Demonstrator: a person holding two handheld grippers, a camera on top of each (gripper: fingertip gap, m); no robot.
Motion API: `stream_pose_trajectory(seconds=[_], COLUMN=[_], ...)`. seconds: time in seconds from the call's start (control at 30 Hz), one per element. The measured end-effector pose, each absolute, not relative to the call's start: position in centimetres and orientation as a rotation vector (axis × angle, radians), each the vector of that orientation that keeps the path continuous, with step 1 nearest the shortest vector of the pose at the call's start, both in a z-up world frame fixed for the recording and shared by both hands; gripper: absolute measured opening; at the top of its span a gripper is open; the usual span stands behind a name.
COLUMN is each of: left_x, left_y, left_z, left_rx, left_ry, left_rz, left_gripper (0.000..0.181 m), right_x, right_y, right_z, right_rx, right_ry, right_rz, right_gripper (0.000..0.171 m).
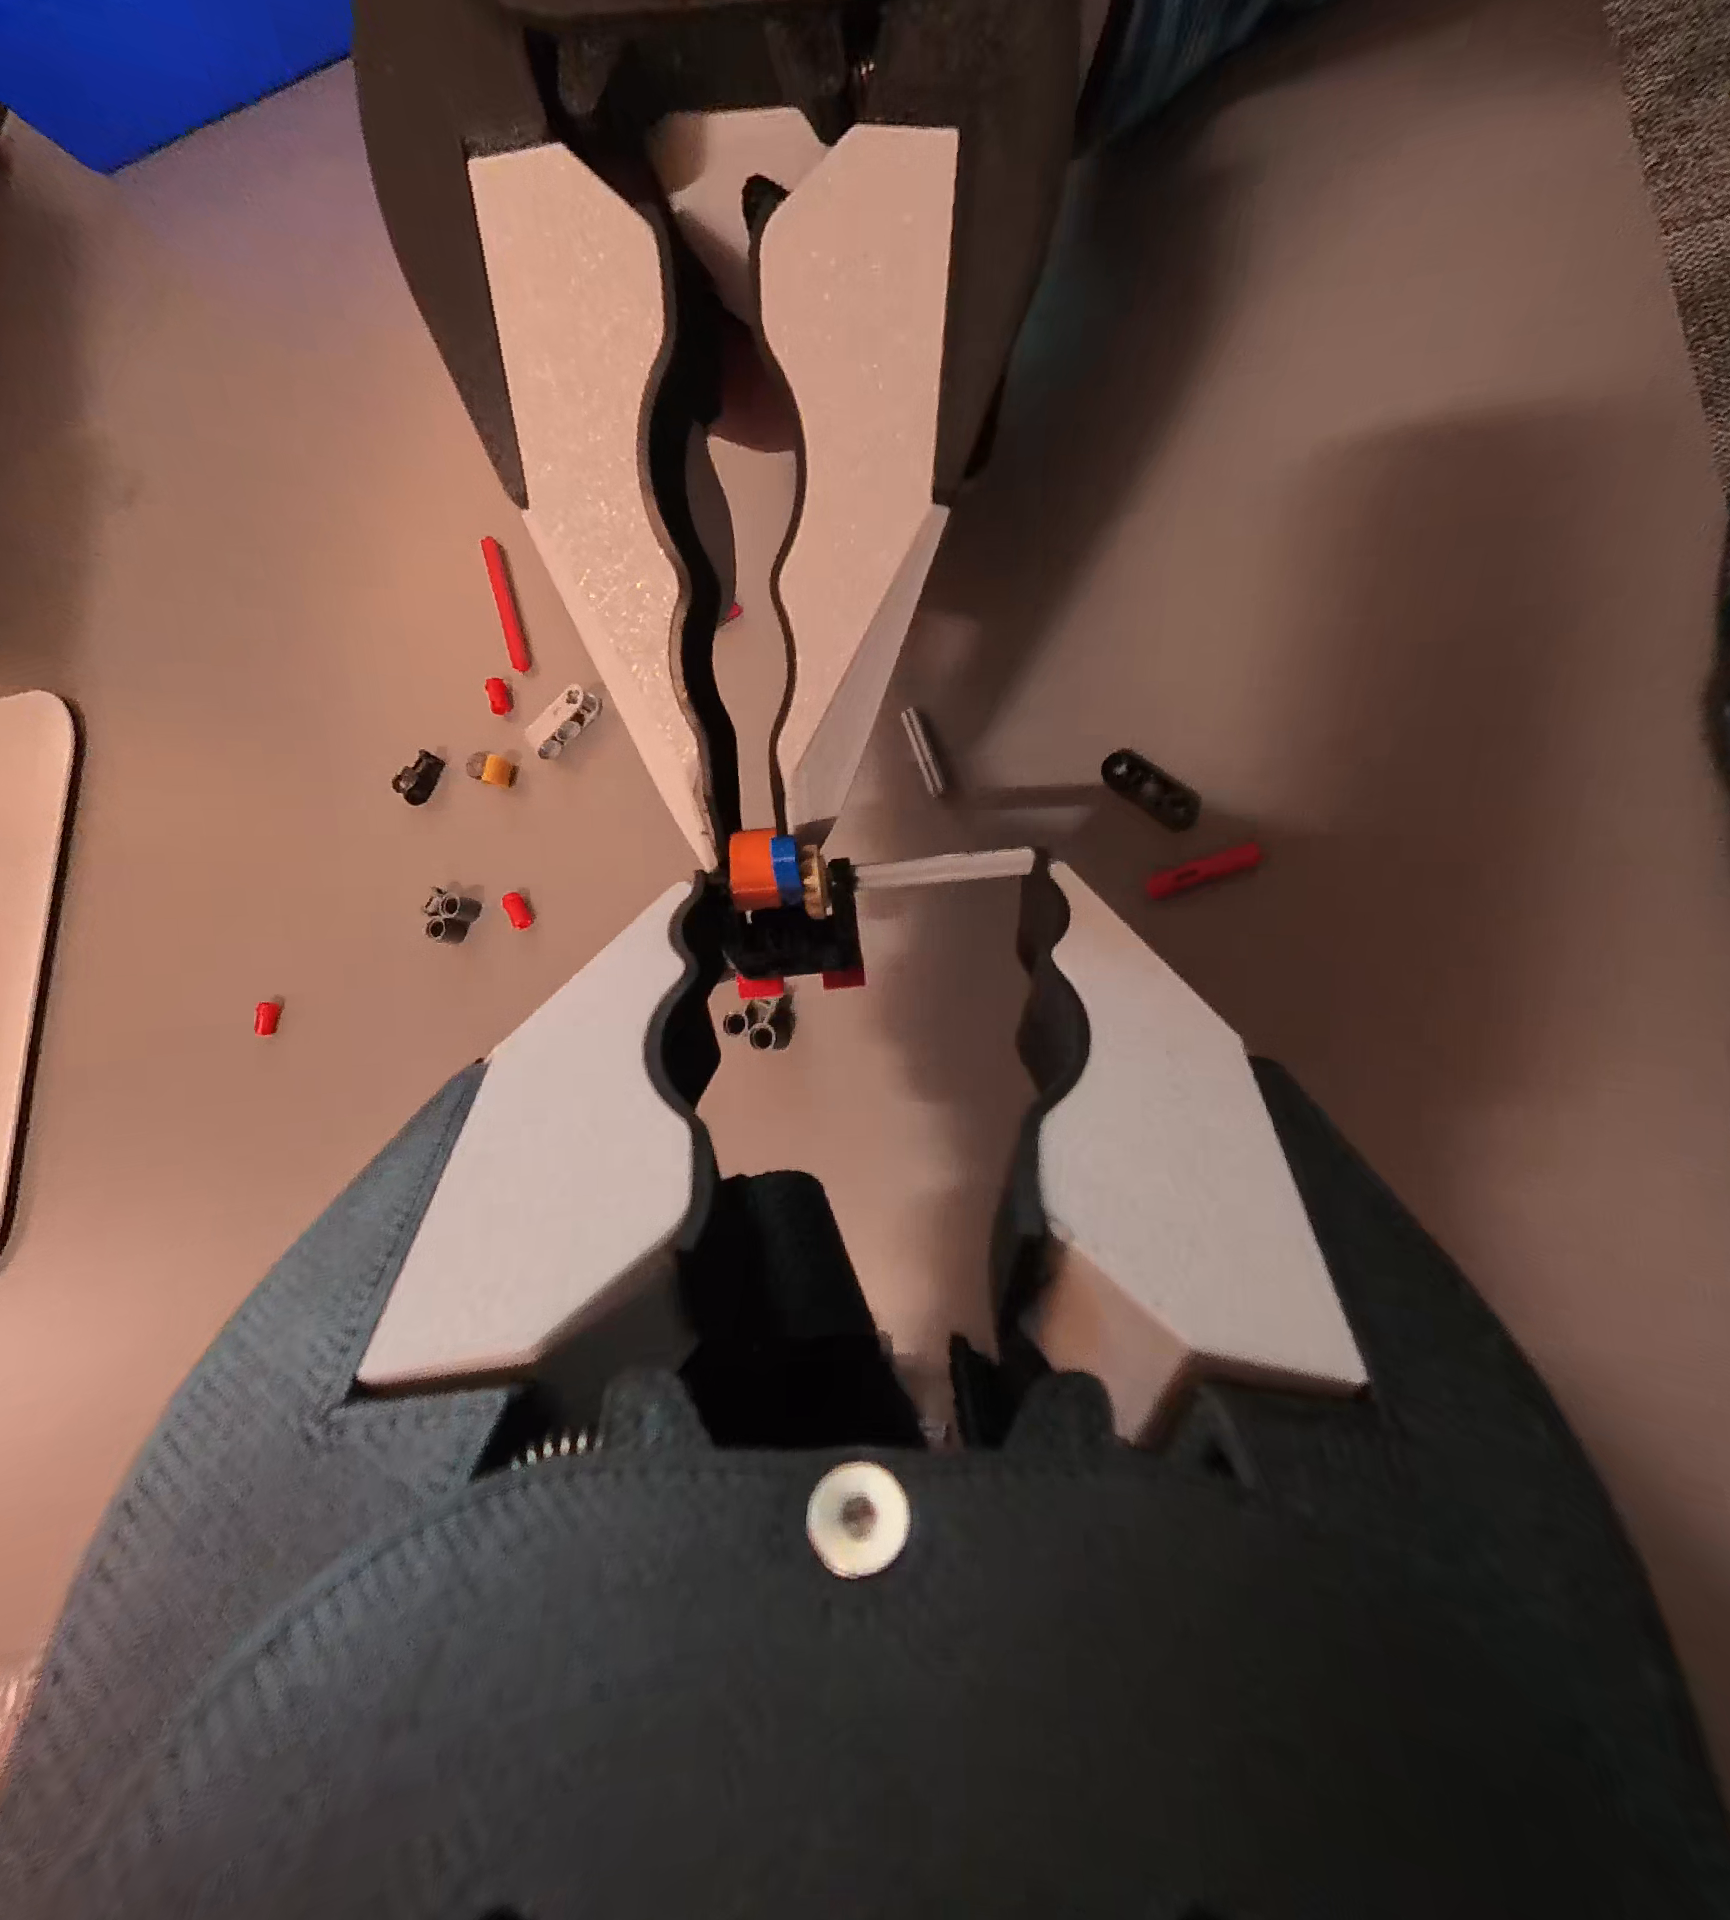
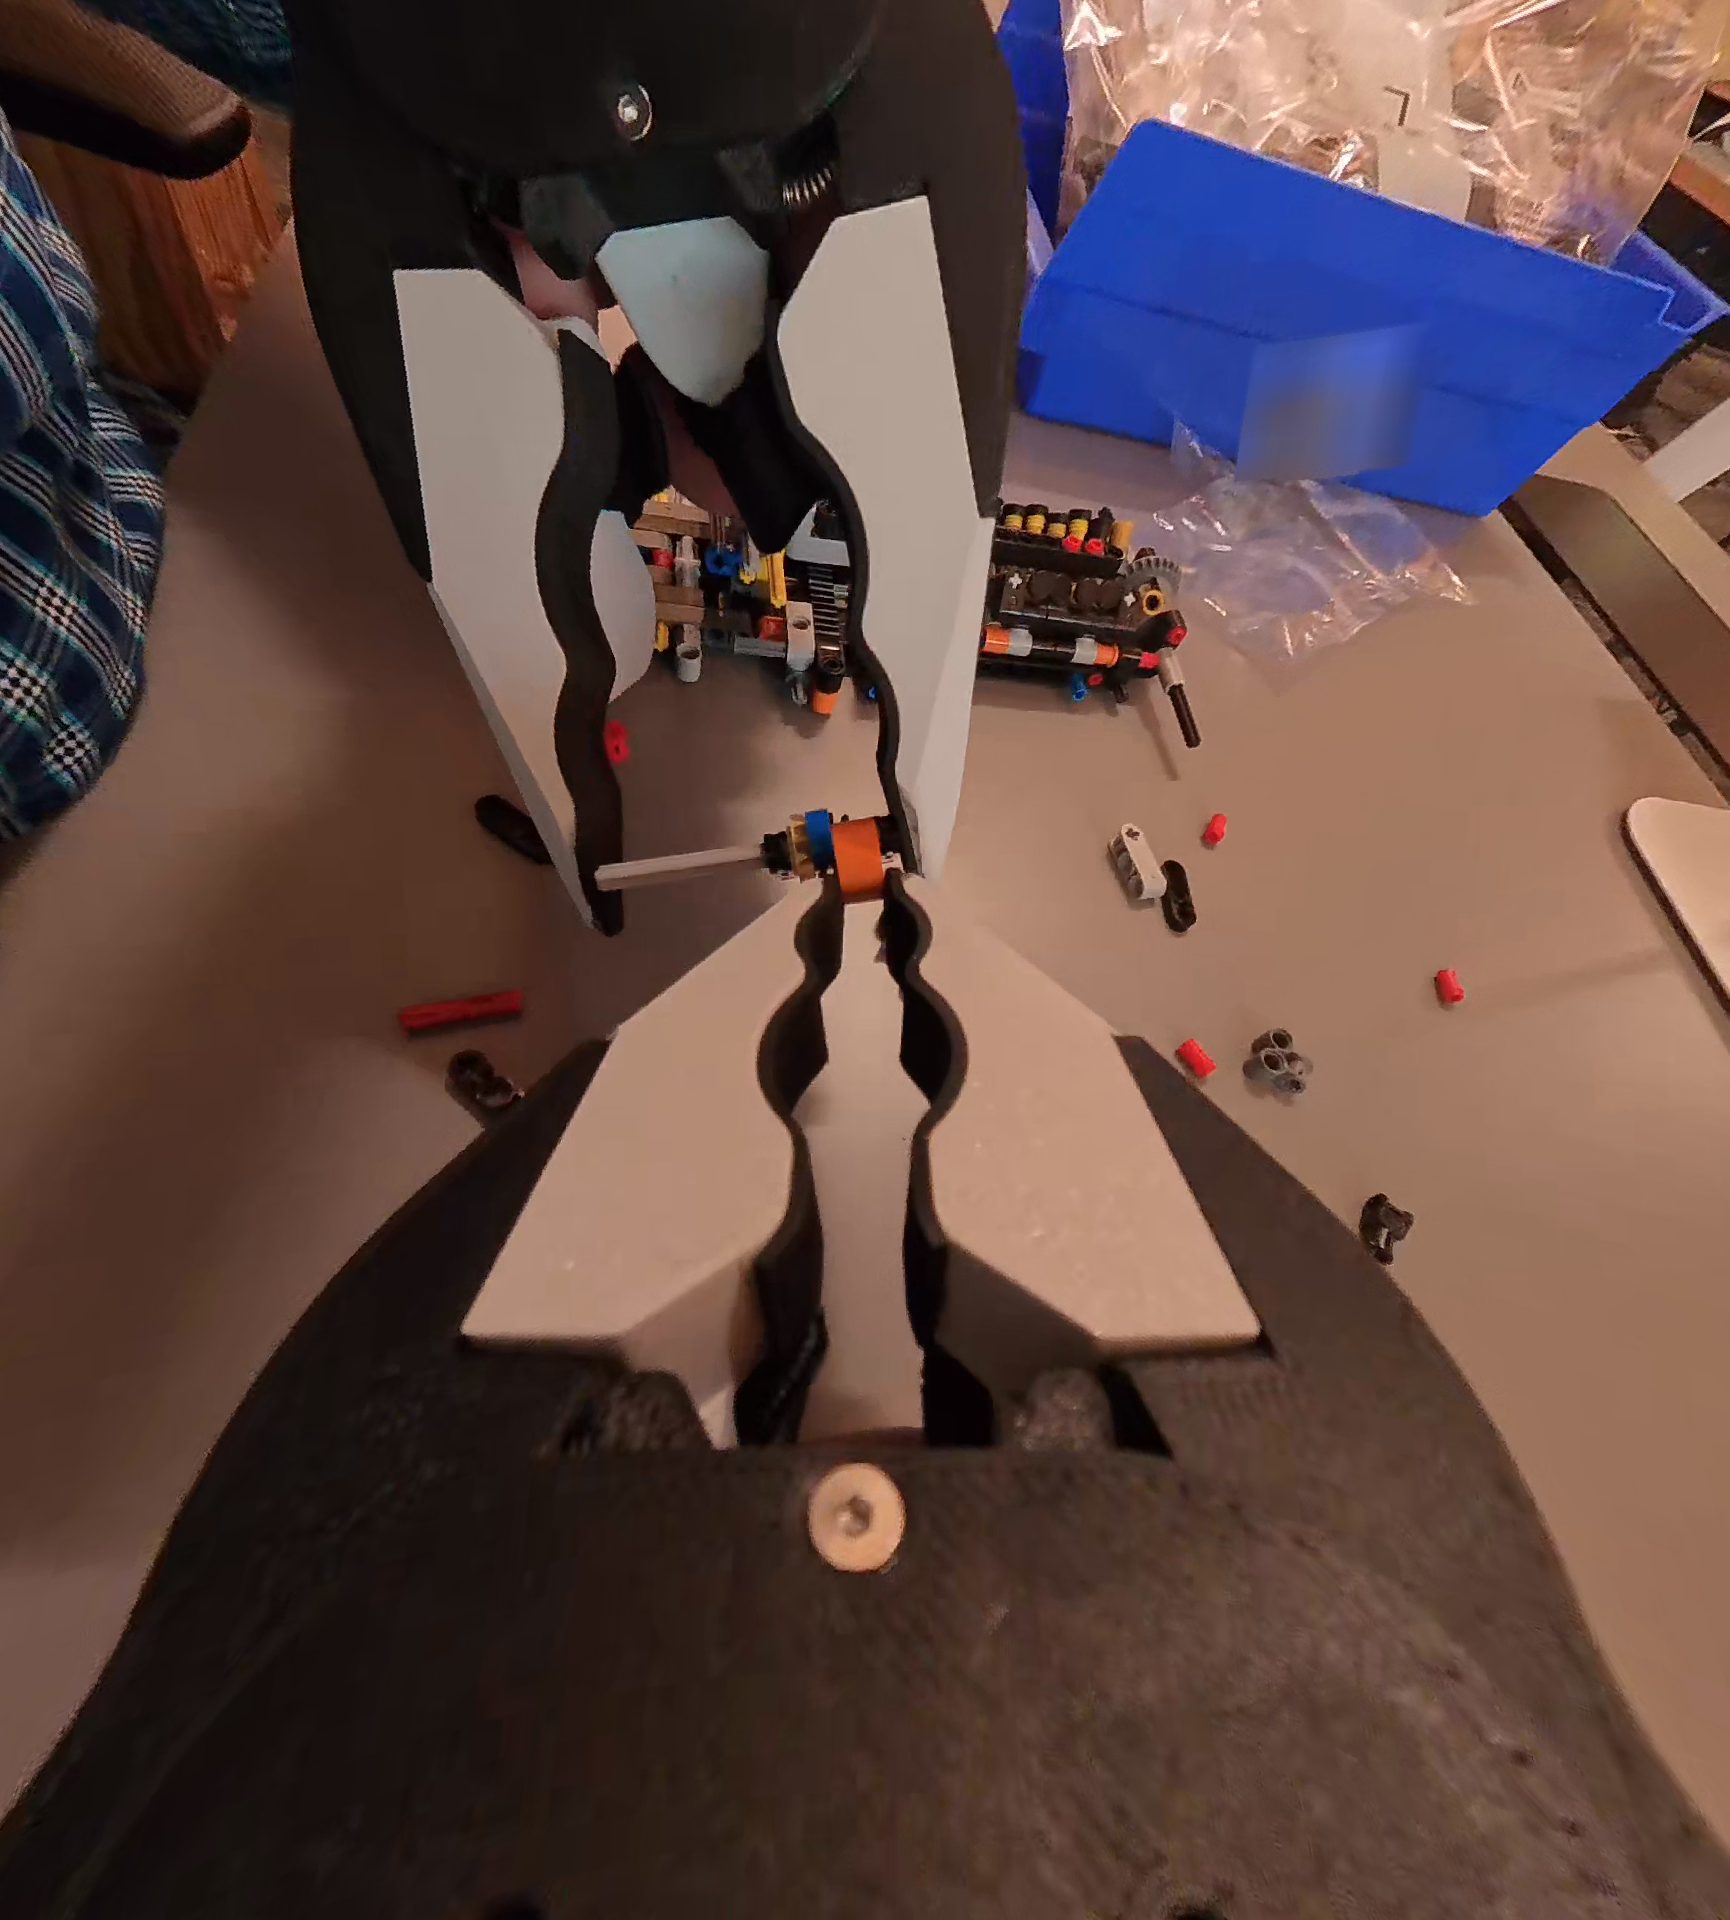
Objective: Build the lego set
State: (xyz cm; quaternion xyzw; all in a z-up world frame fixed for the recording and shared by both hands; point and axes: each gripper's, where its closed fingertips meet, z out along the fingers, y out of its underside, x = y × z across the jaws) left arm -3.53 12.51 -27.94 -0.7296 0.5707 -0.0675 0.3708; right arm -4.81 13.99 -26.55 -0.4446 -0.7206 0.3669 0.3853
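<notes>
Grippers met tip to tip above the table (image 1: pixel 1256 1143), sharing one small subassembly (image 1: pixel 788 894): orange and blue collars, a tan gear and a black block on a grey axle (image 1: pixel 944 864). Left gripper (image 1: pixel 866 888) was spread wide, one fingertip against the black block end, the other touching the axle's far end, so it spanned the part lengthwise. Right gripper (image 2: pixel 859 896) was clenched on the orange collar (image 2: pixel 859 854), jaws nearly together. Subassembly sat off the table, between both tool tips. Loose parts lay scattered below: red pins, a red axle (image 1: pixel 1204 869), black beam (image 1: pixel 1150 788), grey connectors (image 1: pixel 450 914). Larger build (image 2: pixel 1069 603) stood beyond, near the blue bin (image 2: pixel 1308 343).
</notes>
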Motion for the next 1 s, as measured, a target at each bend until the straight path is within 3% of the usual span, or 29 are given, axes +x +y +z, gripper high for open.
stream_pose_trajectory(seconds=[0.2, 0.33, 0.73, 1.0], left_x=[-3.6, -4.9, -4.9, -5.9], left_y=[12.3, 11.6, 11.5, 13.8], left_z=[-28.4, -30.3, -30.6, -30.9], left_rx=[-1.944, -2.058, -2.145, -2.028], left_ry=[1.47, 1.578, 1.624, 1.665], left_rz=[-0.255, -0.219, -0.276, -0.086], left_gripper=[0.058, 0.059, 0.069, 0.048], right_x=[-4.8, -4.5, -3.7, -3.4], right_y=[14.0, 14.2, 15.4, 16.0], right_z=[-26.9, -28.3, -28.7, -28.2], right_rx=[-1.153, -1.202, -1.227, -1.233], right_ry=[-1.851, -1.917, -1.944, -1.928], right_rz=[0.953, 0.921, 0.873, 0.895], right_gripper=[0.005, 0.019, 0.012, 0.012])
